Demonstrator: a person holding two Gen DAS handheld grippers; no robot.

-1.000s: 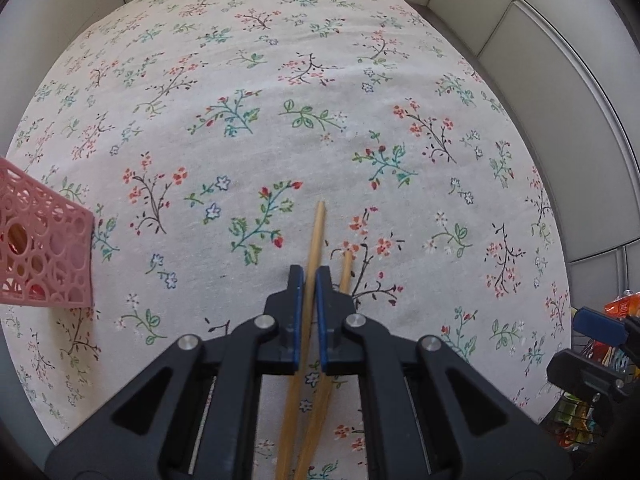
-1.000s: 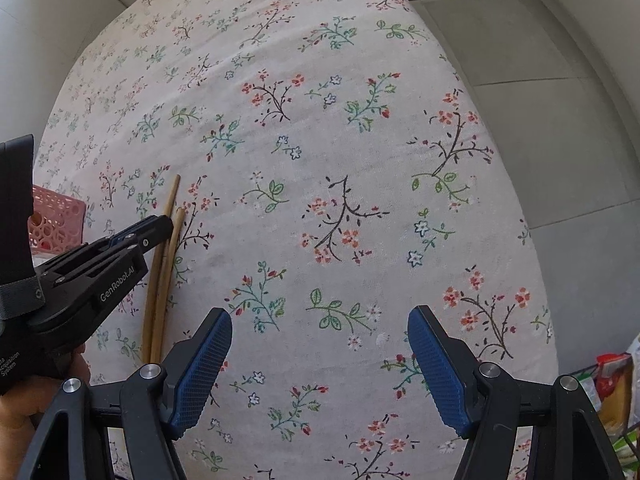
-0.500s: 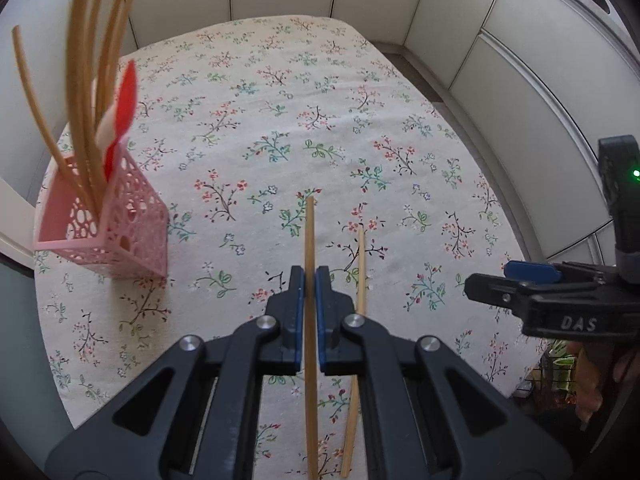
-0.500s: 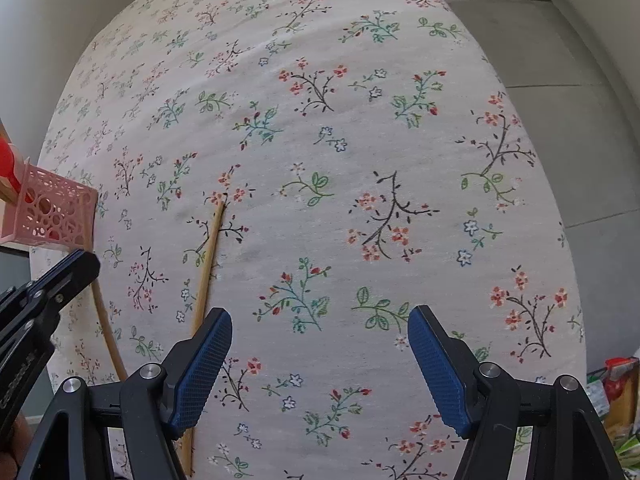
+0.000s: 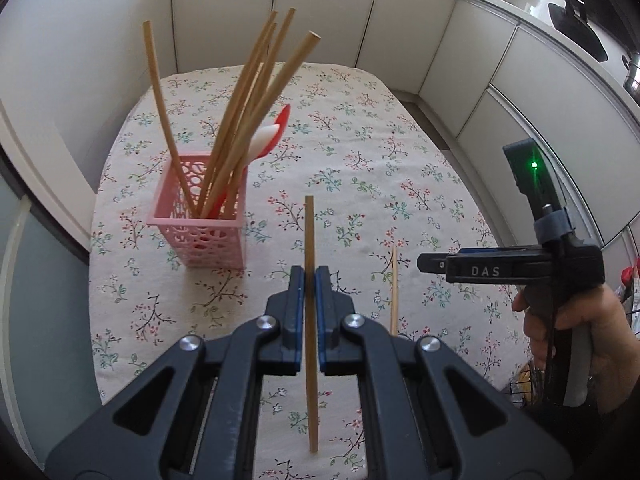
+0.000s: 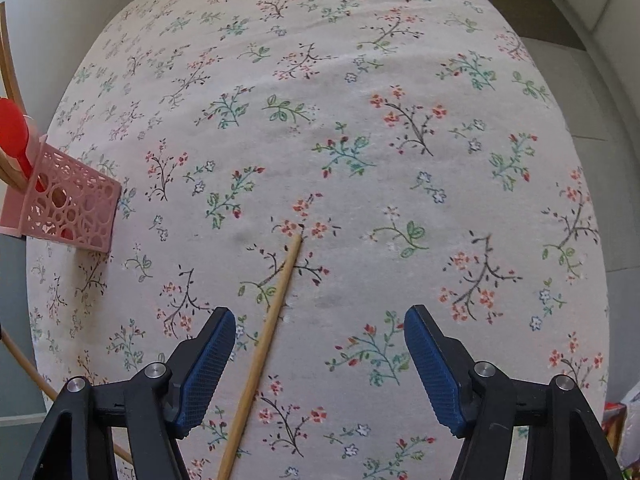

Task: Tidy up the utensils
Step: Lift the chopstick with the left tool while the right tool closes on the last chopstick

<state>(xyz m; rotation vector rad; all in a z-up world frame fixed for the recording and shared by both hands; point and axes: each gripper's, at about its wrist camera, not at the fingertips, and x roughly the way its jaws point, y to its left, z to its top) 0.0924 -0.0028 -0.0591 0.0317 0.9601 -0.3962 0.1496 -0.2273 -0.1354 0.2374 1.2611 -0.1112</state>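
The left gripper [image 5: 310, 280] is clenched on a wooden chopstick [image 5: 310, 248], a slim round stick of pale bamboo colour whose long axis runs straight along the fingers, its far end pointing past the pads toward the basket side of the table. The right gripper [image 6: 316, 360] is released, its ribbed blue pads [image 6: 206, 372] having just been closing in without touching anything; between them lies a second chopstick [image 6: 268, 336], flat on the tablecloth [image 6: 360, 80], its long axis slanting away from the gripper and a little to the right, well apart from the pink basket [image 6: 72, 208]. In the left wrist view this loose stick [image 5: 394, 292] lies to the right of the basket. The cloth is matte, printed with small floral sprigs. Farther off, the basket [image 5: 200, 236], square, plastic and pierced with round holes, stands upright, holding a fan of chopsticks [image 5: 240, 112] leaning outward and red [image 5: 276, 132] and white [image 5: 264, 138] spoons.
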